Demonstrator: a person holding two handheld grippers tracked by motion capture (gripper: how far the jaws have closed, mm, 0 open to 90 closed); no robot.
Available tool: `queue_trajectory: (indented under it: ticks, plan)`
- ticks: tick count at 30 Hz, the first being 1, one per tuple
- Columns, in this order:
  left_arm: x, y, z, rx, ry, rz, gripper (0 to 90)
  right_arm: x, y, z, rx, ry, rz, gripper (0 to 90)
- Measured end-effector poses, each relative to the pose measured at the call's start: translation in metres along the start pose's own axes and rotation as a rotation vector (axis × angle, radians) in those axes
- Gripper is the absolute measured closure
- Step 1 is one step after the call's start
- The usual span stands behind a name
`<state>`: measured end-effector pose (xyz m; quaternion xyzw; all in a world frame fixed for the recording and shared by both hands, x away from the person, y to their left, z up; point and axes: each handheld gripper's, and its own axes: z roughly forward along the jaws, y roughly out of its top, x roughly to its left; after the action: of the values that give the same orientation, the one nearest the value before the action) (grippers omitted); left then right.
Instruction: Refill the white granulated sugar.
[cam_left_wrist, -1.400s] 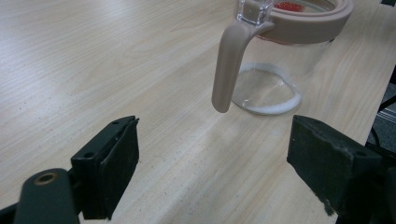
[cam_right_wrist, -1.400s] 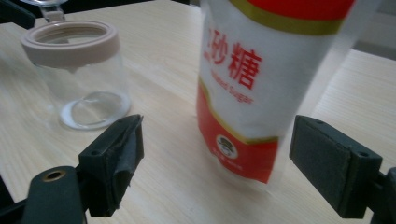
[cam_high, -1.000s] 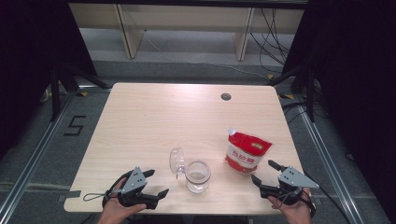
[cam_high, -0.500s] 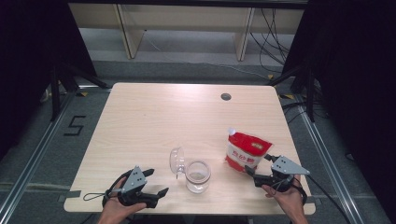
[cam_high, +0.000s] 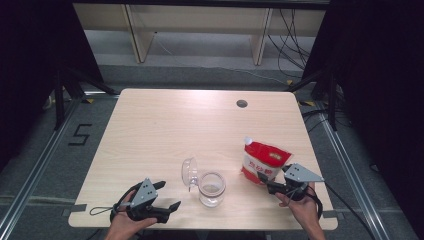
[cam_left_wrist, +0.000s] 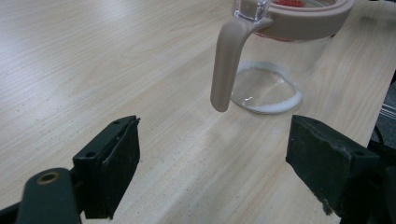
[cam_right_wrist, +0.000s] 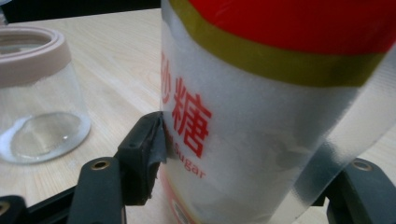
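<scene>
I have the right gripper (cam_high: 268, 182) at the sugar bag (cam_high: 265, 162), which stands near the right front edge of the table (cam_high: 165, 125). Its jaws have just been closing around the lower part of the bag; in the right gripper view the left pad (cam_right_wrist: 148, 140) touches the film, but I cannot tell if the other one presses yet. The left gripper (cam_high: 167, 197) rests with jaws wide and empty, facing the glass jar (cam_high: 212, 188) with its lid open. The jar holds only a little sugar, so I judge lifting and pouring are still left.
</scene>
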<state>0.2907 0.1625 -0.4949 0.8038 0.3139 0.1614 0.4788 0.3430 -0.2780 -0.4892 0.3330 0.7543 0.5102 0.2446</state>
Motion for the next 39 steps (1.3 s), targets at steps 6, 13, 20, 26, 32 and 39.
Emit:
queue_trajectory:
  ticks: [6,13,20,26,32,39]
  plan:
    - [-0.002,0.001,-0.001,-0.006,0.008,-0.003,17.7,0.013,0.002,-0.001,0.023,-0.076,0.077,39.0]
    - [0.000,0.000,0.000,0.002,0.005,0.036,17.7,0.024,0.005,0.000,0.017,-0.149,0.108,40.3]
    - [0.000,0.000,-0.001,0.002,0.006,0.035,17.7,0.033,0.006,0.001,0.010,-0.178,0.164,39.7]
    - [0.000,0.000,-0.001,0.003,0.003,0.037,17.7,0.023,0.000,-0.002,-0.017,-0.109,0.124,39.5]
    - [-0.001,-0.001,0.001,0.006,-0.001,0.011,17.7,0.010,-0.003,-0.001,0.003,-0.025,0.041,36.0]
    - [-0.003,-0.001,0.002,0.003,-0.006,0.002,17.7,0.003,-0.008,0.005,0.001,0.011,-0.012,29.7]
